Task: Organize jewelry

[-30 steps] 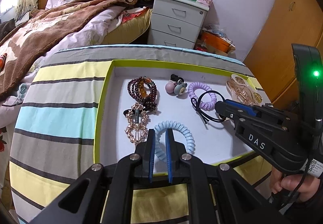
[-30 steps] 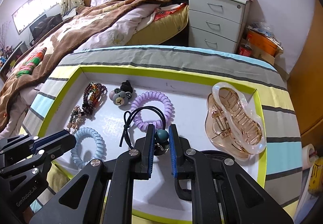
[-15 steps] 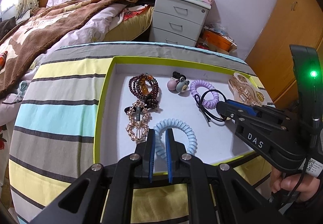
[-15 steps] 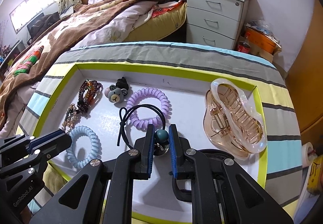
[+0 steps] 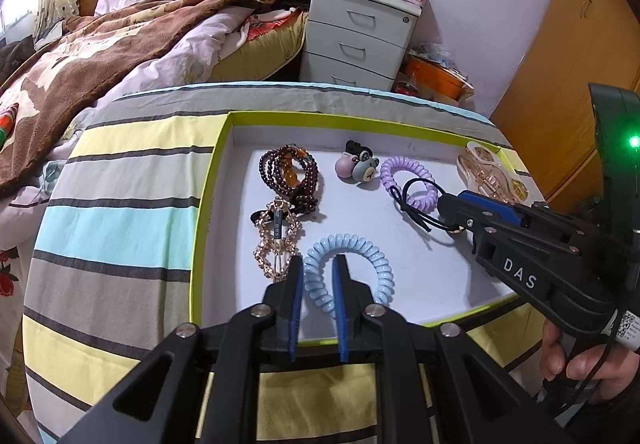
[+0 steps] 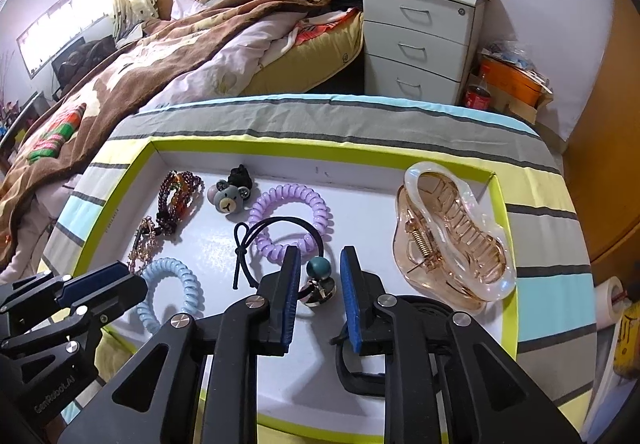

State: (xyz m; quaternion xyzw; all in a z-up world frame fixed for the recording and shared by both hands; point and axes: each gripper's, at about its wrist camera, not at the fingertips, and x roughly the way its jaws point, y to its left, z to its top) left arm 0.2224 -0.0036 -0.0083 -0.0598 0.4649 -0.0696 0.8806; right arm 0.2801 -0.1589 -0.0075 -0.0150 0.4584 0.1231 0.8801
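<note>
A white tray with a green rim lies on a striped cloth. My left gripper straddles the coil of a light blue spiral hair tie, jaws narrowly apart. My right gripper is open around the teal bead of a black elastic hair tie that lies on the tray. Also in the tray are a purple spiral tie, a bear hair tie, a dark bead bracelet, a gold chain clip and an amber claw clip.
The striped cloth covers a round-edged table. Behind it stand a bed with a brown blanket, a white drawer unit and wooden wardrobe doors. A hand holds the right gripper.
My right gripper's jaws have opened wider around the teal bead. The left gripper's jaws have spread slightly around the blue coil. Both views have pulled back slightly.
</note>
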